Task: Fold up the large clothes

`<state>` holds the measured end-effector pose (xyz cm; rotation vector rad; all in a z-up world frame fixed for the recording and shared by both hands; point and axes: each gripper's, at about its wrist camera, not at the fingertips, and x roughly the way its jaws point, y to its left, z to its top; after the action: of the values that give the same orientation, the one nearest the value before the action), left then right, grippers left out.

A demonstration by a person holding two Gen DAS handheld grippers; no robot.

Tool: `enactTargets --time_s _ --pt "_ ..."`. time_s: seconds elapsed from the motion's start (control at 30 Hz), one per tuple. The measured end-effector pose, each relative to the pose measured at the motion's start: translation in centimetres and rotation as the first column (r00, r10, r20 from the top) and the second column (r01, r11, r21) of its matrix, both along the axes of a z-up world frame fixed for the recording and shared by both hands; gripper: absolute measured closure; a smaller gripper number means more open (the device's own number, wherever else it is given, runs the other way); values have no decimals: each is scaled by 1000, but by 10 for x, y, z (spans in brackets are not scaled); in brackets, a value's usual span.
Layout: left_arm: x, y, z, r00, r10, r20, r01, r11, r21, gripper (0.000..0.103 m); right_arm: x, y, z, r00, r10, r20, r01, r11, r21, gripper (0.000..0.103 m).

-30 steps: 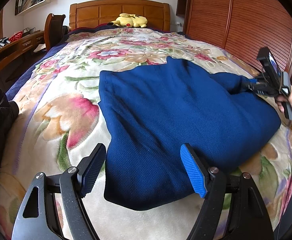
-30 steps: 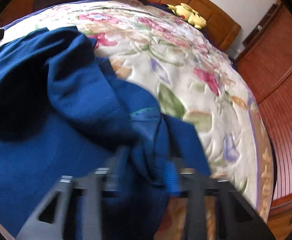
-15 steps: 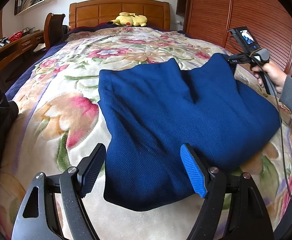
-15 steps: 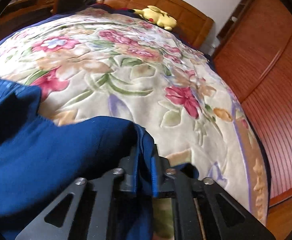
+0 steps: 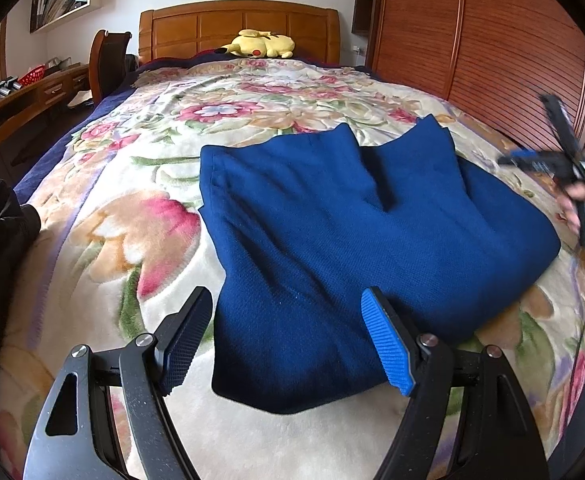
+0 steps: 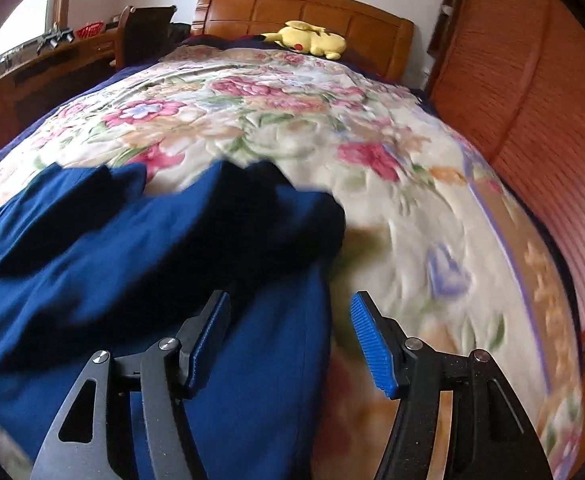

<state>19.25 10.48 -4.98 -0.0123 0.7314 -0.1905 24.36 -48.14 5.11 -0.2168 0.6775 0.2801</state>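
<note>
While both claws stand with their jaws apart and grip nothing, the left claw [image 5: 288, 340] sits at the bottom of its frame directly over the near hem of the blue garment [image 5: 356, 224], the cloth's lower edge lying between and just ahead of the two pads. From that claw the garment stretches away toward the upper right of the frame, its long axis running roughly from the near hem up to two peaked folds close to mid-frame. The right claw [image 6: 288, 340] hovers at the garment's right-hand edge: in its own view the blue cloth [image 6: 140, 272] fills the lower left, one pad over fabric and the other over bare bedspread. In the left view this claw [image 5: 548, 164] appears blurred at the right margin, apart from the cloth. The left claw looks nearer to the hem, so the next fold probably starts there.

Under the garment lies a floral bedspread [image 5: 140, 240] covering the bed. At upper centre a yellow plush toy [image 5: 262, 44] rests against the wooden headboard [image 5: 236, 20]; slatted wardrobe doors [image 5: 472, 40] fill the upper right, and a desk [image 5: 20, 100] stands at far left.
</note>
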Motion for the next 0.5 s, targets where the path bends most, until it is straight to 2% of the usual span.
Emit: enactTargets --time_s 0.07,0.13,0.2,0.33,0.5 --pt "-3 1 1 1000 -2 3 2 1000 2 25 -21 -14 -4 1000 4 -3 -4 1000 28 38" --pt "-6 3 3 1000 -4 5 4 1000 6 25 -41 -26 -7 1000 12 -12 -11 997 78 31" --pt "-8 5 3 1000 1 5 -1 1000 9 25 -58 -35 -9 999 20 -39 -16 993 114 29" --pt "-15 8 0 1000 2 -13 -2 1000 0 25 -82 -43 -13 999 27 -36 -23 994 103 26" --pt "-25 8 -7 999 -10 -38 11 1000 10 25 -87 -45 -24 998 -11 -65 17 997 81 26"
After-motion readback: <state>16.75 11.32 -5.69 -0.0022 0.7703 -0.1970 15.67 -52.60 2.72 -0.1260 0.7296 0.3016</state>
